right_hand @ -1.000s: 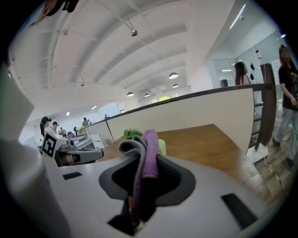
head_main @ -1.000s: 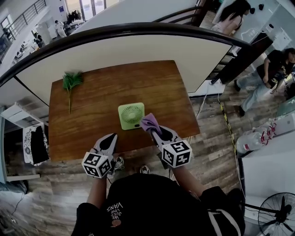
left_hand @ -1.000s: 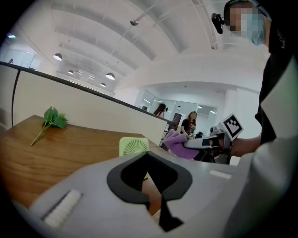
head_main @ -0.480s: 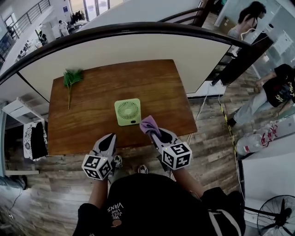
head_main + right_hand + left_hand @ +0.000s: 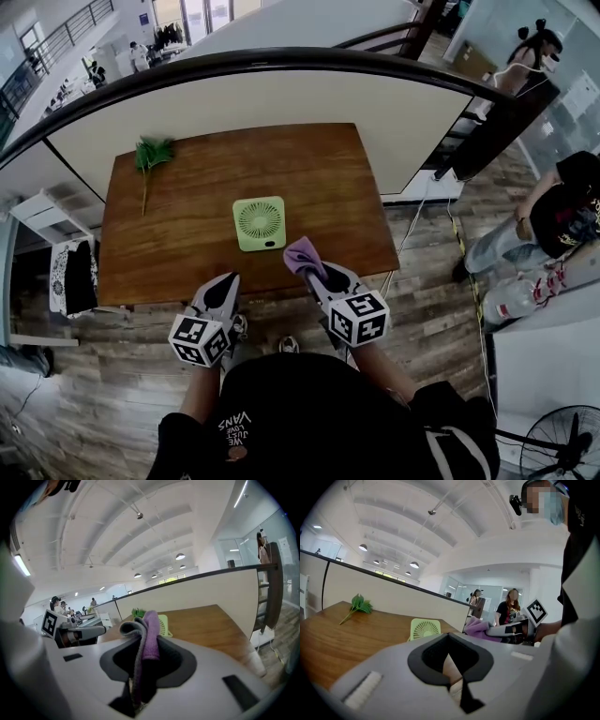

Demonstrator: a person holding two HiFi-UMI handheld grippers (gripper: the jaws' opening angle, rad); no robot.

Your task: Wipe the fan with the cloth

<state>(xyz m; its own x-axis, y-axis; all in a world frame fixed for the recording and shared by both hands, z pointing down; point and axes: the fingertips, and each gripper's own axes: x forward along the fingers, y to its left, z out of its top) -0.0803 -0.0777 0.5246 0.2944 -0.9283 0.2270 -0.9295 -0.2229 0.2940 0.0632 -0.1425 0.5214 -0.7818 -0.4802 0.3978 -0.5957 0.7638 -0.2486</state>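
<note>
Well, we stand at a brown wooden counter (image 5: 169, 262) on a plank floor (image 5: 431, 319), in a bright hall. A dark curved railing (image 5: 281, 58) tops a pale wall beyond the fan. The green square fan (image 5: 260, 223) lies flat near the middle of the counter, grille up.

The only writing we can read is upside-down print on the black shirt (image 5: 281, 412), with the words LOVE and VANS. Black-and-white square markers show on the cubes of both tongs.

A leafy green sprig (image 5: 150, 155) lies well apart from the fan, toward the far left corner. Left of the fan, off the counter, stands a white rack (image 5: 56, 281) with dark fabric on it. Right of the fan, people (image 5: 553, 202) stand on the floor.

Nearer us than the fan, the left tongs (image 5: 228, 279) hover over the counter's near edge, jaws together with nothing between them. The right tongs (image 5: 314, 272) are clamped on the purple cloth (image 5: 303, 253). It hangs just beside the fan's near right corner, apart from it as far as we can tell.
</note>
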